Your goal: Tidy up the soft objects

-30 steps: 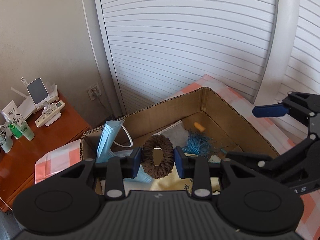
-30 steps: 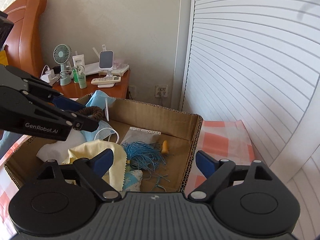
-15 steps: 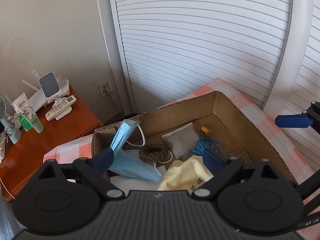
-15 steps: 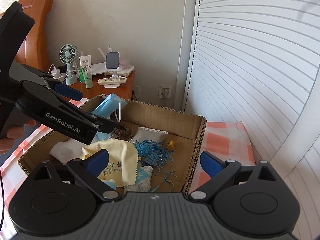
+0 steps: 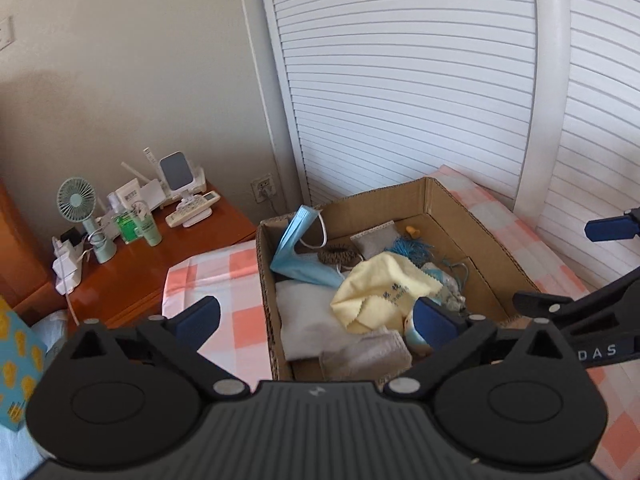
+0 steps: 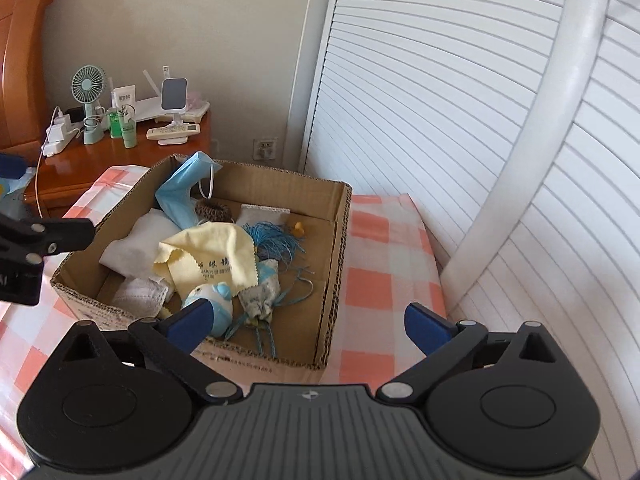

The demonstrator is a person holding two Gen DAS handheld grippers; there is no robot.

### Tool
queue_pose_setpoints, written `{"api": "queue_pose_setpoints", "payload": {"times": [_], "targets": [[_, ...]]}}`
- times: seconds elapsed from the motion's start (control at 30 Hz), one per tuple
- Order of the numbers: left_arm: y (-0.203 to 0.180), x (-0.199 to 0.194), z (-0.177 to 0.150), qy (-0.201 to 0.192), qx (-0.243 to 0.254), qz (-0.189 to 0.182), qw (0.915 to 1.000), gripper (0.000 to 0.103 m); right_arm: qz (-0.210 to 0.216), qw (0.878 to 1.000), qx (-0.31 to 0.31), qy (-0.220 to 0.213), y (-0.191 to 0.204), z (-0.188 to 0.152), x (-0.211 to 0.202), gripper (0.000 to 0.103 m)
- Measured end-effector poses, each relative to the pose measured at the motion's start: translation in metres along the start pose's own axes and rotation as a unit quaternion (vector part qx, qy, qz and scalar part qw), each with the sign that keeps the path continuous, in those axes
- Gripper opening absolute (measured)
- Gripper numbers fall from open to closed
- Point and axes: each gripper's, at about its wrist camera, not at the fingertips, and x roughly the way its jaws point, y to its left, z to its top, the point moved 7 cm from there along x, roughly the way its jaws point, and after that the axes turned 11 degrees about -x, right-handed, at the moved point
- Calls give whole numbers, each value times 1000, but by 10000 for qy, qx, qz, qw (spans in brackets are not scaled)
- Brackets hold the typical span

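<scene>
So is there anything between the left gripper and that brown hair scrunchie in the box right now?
Nothing blocks it from above. The left gripper is open, hanging above the near end of the cardboard box. The brown scrunchie lies uncovered toward the far end, with the blue face mask right beside it and the yellow cloth nearer the gripper.

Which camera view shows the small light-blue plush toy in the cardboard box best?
The right wrist view: the plush toy lies near the front wall of the cardboard box, with its pale face visible. In the left wrist view only a sliver shows behind one blue pad of the left gripper.
</scene>
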Motion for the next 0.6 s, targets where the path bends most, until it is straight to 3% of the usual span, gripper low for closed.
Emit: {"api": "queue_pose_setpoints", "payload": {"times": [0.33, 0.6], "targets": [[-2, -75, -64, 148, -363, 316, 9987, 102, 61, 9983, 573, 98, 17, -49, -63, 103], [-17, -99, -95, 117, -595, 470, 9971, 102, 121, 9962, 858, 94, 18, -78, -87, 103]]}}
